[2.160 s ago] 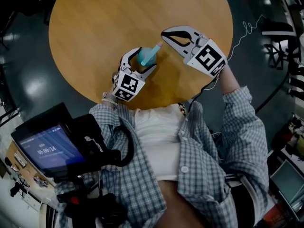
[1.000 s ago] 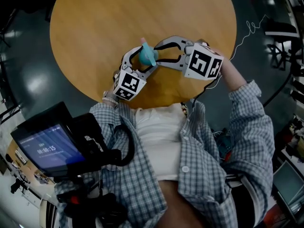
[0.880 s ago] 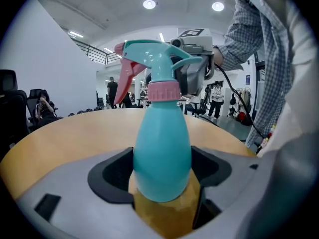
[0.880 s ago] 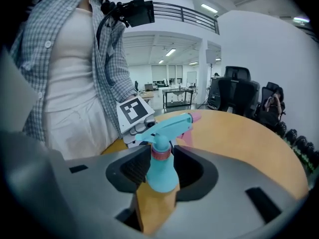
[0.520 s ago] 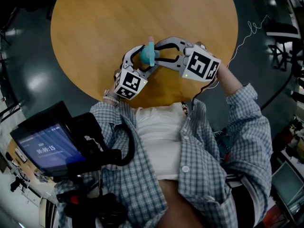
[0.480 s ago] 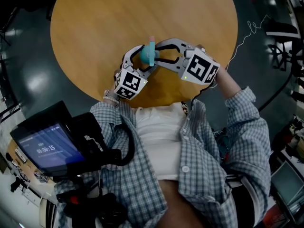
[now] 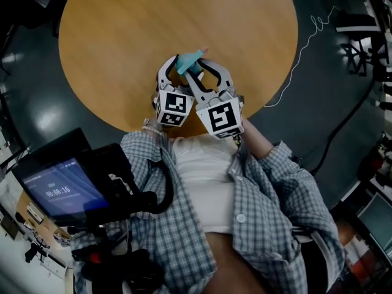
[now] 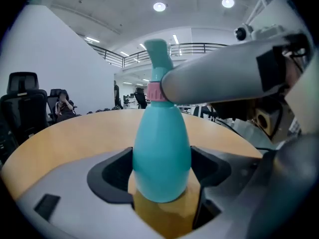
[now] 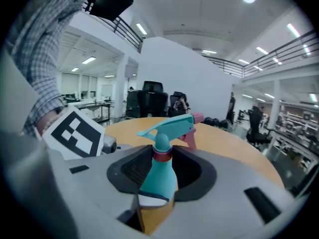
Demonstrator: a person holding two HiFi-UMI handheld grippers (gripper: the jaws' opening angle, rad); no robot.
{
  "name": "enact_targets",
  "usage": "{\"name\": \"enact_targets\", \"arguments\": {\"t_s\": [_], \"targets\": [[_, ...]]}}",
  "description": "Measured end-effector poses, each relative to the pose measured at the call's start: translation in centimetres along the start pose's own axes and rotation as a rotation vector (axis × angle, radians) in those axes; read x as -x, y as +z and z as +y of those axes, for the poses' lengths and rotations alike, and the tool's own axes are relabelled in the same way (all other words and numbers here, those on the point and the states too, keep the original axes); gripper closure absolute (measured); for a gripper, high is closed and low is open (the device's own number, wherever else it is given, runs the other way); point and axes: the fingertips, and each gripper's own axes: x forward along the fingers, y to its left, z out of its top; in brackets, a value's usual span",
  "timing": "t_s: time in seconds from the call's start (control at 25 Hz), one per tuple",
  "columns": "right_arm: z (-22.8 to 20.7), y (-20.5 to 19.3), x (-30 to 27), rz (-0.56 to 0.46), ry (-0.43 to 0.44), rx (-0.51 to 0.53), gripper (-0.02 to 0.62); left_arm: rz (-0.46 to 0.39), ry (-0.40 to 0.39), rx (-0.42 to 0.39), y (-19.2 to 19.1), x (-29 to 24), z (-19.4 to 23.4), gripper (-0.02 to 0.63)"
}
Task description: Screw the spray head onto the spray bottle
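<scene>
A teal spray bottle (image 7: 188, 61) stands upright on the round wooden table (image 7: 122, 35) near its front edge. My left gripper (image 7: 181, 67) is shut on its belly (image 8: 162, 153), one pad against each side. The teal spray head (image 9: 167, 126), with its pink nozzle tip, sits on the neck above a pink collar (image 9: 162, 154). My right gripper (image 7: 197, 69) reaches in from the near side, its marker cube beside the left one. Its jaws (image 9: 162, 166) are shut on the collar. One of its grey fingers (image 8: 214, 78) crosses the left gripper view at that collar.
A device with a lit screen (image 7: 58, 188) hangs at the lower left of the head view. A thin white cable (image 7: 300, 48) runs over the dark floor to the right of the table. Office chairs (image 8: 20, 101) stand beyond the table's far edge.
My right gripper has swung from the bottle's right side round to the near side, beside the left cube. The spray head has turned with it. The left gripper still holds the bottle.
</scene>
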Motion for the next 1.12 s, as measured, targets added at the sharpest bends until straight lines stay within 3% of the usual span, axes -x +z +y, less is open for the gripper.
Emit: {"name": "enact_targets", "arguments": {"t_s": [0.16, 0.28, 0.56, 0.64, 0.8, 1.0, 1.12], "targets": [[-0.8, 0.2, -0.2, 0.035, -0.175, -0.111, 0.479, -0.007, 0.013, 0.020, 0.4, -0.5, 0.3, 0.244], [-0.8, 0.0, -0.1, 0.040, -0.197, -0.130, 0.479, -0.010, -0.004, 0.029, 0.3, -0.6, 0.3, 0.244], [-0.9, 0.1, 0.2, 0.043, 0.032, -0.056, 0.475, -0.004, -0.044, 0.011, 0.1, -1.3, 0.0, 0.244], [-0.6, 0.1, 1.1, 0.052, 0.110, -0.018, 0.440, -0.005, -0.059, 0.001, 0.1, -1.3, -0.1, 0.244], [-0.4, 0.9, 3.5, 0.069, 0.283, 0.210, 0.391, -0.006, -0.094, -0.022, -0.1, -1.3, -0.5, 0.244], [-1.5, 3.6, 5.4, 0.117, 0.517, 0.725, 0.391, -0.004, -0.128, -0.041, 0.0, -1.4, -0.8, 0.244], [-1.5, 4.5, 5.2, 0.168, 0.713, 0.919, 0.391, -0.005, -0.132, -0.044, 0.0, -1.6, -0.9, 0.244]]}}
